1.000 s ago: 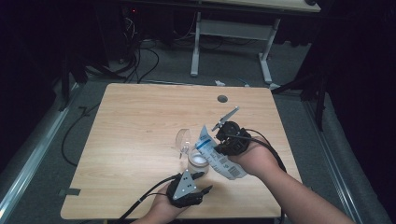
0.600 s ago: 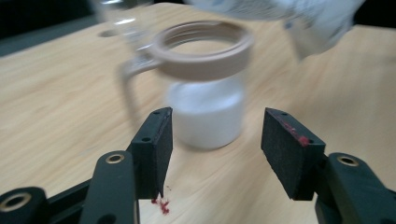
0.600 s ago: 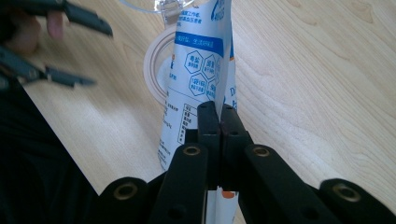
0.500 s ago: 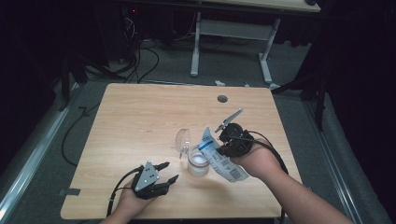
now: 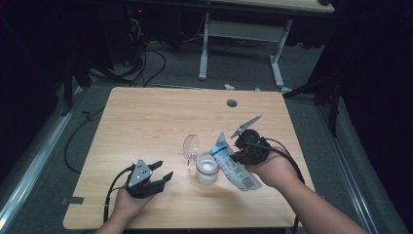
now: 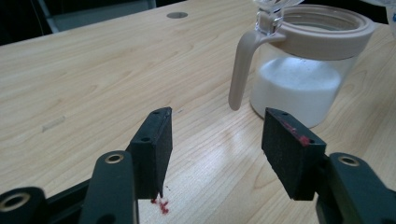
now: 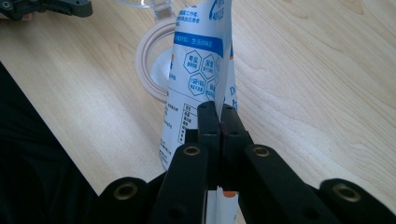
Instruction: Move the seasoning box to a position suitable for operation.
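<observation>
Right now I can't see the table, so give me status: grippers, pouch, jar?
Left gripper open, empty, short of jar. Right gripper shut on pouch, beside open jar. Jar holds white powder. Nothing between.

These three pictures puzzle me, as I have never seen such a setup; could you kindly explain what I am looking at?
A person sits at a wooden table with a hand-held gripper in each hand. One picture looks down from above; the other two come from cameras riding on each gripper. The left hand-held gripper is open and holds nothing. The right hand-held gripper is shut on a printed white and blue pouch, held beside a clear jar of white powder whose lid is flipped open.
</observation>
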Available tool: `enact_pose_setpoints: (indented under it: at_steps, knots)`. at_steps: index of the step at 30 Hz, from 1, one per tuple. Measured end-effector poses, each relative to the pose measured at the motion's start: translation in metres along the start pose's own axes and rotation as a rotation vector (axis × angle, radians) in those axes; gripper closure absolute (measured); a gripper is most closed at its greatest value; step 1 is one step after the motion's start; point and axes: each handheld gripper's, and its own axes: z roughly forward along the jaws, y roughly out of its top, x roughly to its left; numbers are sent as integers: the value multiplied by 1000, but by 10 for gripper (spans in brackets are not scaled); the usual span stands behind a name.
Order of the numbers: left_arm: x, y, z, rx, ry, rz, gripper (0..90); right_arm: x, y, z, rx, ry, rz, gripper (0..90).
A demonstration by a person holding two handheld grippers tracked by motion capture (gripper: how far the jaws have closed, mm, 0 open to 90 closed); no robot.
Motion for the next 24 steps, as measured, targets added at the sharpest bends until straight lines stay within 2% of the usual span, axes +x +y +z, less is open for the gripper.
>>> enact_pose_setpoints:
  at_steps: [10,16,20,24]
  knots:
    - [7,-1,0,5,25,-16,431,-18,-14,-3,-42,-26,38,900]
    - [12,-1,-1,14,19,-33,438,-29,-23,-2,-56,-39,73,900]
    - [14,-1,-1,18,16,-41,443,-35,-28,-1,-54,-50,85,900]
    - [13,-2,0,12,16,-28,428,-40,-33,2,-42,-60,96,900]
